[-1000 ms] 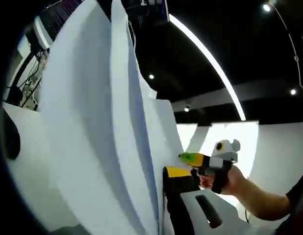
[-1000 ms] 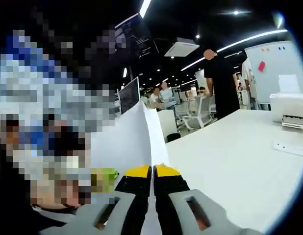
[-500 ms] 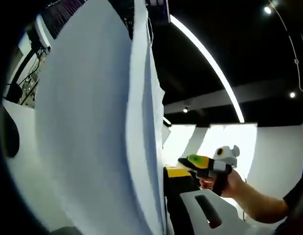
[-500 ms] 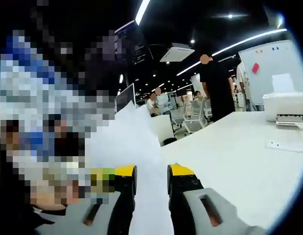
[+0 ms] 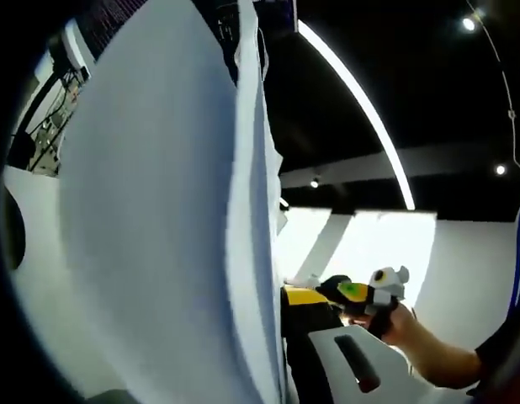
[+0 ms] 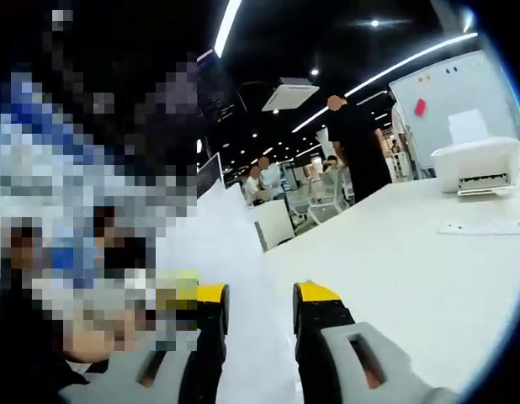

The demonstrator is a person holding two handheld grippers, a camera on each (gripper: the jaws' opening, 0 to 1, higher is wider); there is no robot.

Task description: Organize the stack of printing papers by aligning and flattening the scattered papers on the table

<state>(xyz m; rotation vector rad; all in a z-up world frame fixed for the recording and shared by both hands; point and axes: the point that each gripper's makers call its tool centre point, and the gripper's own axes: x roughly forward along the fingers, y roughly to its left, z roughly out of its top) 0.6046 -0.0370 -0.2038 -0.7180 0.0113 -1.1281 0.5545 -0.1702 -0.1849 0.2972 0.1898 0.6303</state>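
The stack of white printing papers point(image 5: 159, 219) stands on edge, held up off the table, in the left gripper view. My left gripper point(image 5: 278, 296) is shut on its lower edge. Its yellow-tipped right jaw shows, while the paper hides the left one. My right gripper point(image 5: 361, 295), held in a hand, floats just right of the stack. In the right gripper view the papers point(image 6: 230, 252) run away between the jaws of my right gripper point(image 6: 264, 293), which is open with its yellow tips spread apart on either side of the sheets.
A white table point(image 6: 411, 269) stretches to the right, with a loose sheet point(image 6: 483, 227) and a white printer point(image 6: 470, 164) at its far end. A person in black point(image 6: 352, 143) stands beyond it, near office chairs and seated people. A whiteboard point(image 6: 445, 97) stands behind the printer.
My right gripper, shut on the paper edge a second ago, has opened and its jaws now stand wider apart. The fanned sheets in my left gripper have closed together into a flatter stack.
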